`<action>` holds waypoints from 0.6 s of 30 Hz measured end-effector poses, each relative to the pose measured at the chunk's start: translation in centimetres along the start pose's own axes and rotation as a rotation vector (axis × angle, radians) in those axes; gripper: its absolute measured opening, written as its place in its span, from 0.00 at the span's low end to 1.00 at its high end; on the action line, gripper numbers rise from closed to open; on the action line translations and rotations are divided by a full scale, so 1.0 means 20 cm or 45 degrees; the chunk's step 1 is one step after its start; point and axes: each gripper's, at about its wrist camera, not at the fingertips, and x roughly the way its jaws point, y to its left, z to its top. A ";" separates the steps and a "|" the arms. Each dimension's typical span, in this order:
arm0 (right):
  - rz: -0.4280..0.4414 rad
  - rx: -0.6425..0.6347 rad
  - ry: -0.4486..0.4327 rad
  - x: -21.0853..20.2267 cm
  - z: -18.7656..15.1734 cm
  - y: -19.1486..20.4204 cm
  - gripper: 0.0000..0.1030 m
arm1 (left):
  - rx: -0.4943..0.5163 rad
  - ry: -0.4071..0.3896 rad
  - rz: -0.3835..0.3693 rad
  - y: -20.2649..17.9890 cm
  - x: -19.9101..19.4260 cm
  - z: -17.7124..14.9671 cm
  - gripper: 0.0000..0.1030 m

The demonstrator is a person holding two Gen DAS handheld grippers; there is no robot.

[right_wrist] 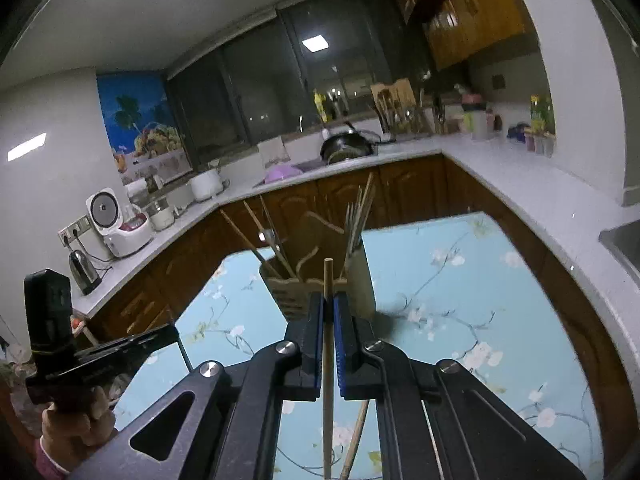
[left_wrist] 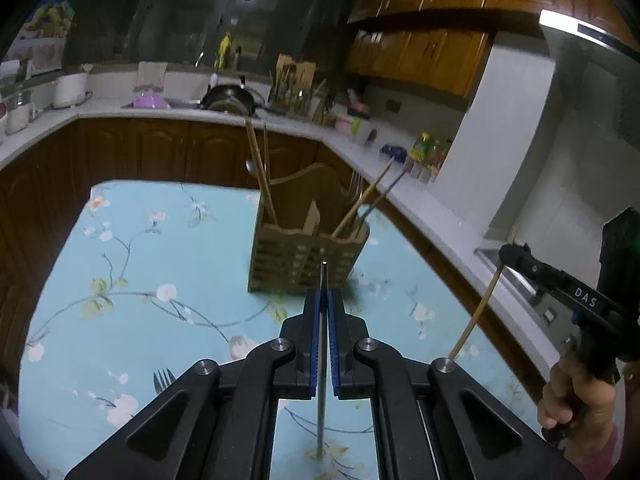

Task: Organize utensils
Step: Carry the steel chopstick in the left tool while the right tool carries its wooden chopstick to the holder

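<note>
Clamped between the closed left gripper (left_wrist: pixel 325 312) is a thin metal utensil (left_wrist: pixel 322 360), while a wooden chopstick (right_wrist: pixel 328 360) is pinched by the right gripper (right_wrist: pixel 329 316), both apparently carried toward the wooden holder (left_wrist: pixel 308 256) on the floral tablecloth (left_wrist: pixel 140 264) for sorting.

White letters "DAS" stand on the right gripper (left_wrist: pixel 505 254) (its arm); other markings seem too blurred.

The left gripper (left_wrist: pixel 325 296) sits low at frame centre, jaws clamped together. The right gripper (right_wrist: pixel 329 304) is likewise clamped; a hand (left_wrist: pixel 576 392) grips its handle at lower right.
</note>
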 end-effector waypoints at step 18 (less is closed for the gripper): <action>0.007 -0.004 -0.059 -0.03 0.03 0.03 0.05 | 0.010 -0.100 0.002 0.02 -0.08 0.03 0.01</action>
